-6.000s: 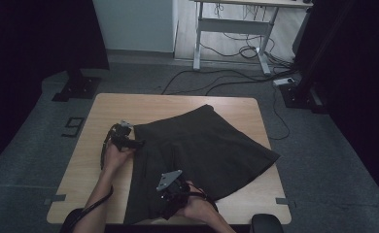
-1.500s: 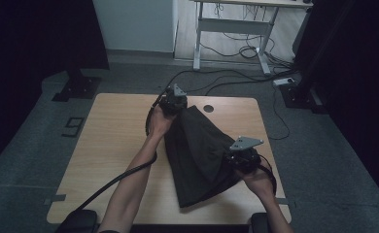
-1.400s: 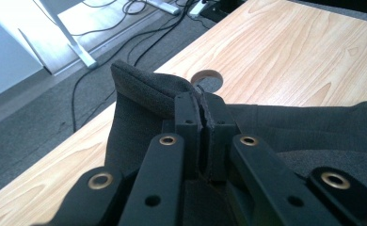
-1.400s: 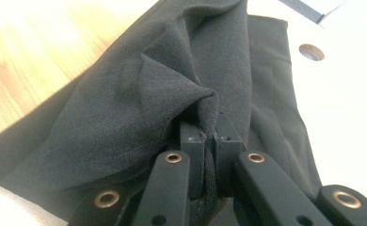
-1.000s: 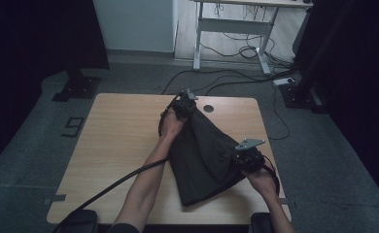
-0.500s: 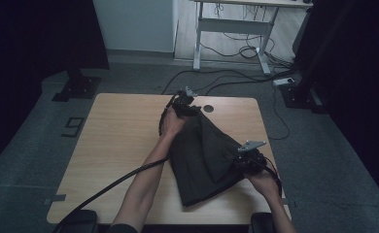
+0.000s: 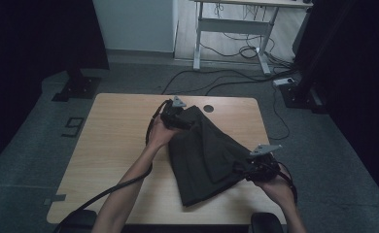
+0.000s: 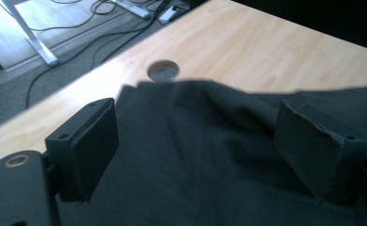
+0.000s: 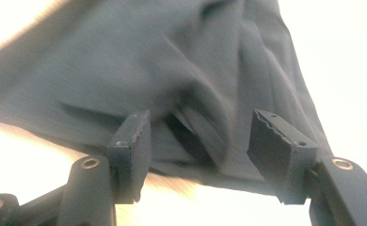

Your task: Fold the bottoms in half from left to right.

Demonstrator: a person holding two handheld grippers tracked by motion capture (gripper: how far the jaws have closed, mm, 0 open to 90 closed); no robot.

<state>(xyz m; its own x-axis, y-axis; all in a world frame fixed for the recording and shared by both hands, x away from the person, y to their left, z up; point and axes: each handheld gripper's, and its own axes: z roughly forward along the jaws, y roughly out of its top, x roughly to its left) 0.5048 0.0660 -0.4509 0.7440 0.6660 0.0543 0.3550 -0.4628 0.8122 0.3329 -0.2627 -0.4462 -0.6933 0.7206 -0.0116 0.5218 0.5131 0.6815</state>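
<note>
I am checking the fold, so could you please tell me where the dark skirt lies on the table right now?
In the high view the folded dark skirt lies right of the wooden table's centre, between the left gripper at its far corner and the right gripper at its near right edge.

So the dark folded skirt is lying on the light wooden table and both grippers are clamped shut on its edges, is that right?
Not quite. The dark folded skirt does lie on the light wooden table, but neither gripper is clamped on it. The left gripper and the right gripper have just been opening; each gripper view shows its jaws standing apart, pads clear of the cloth.
</note>
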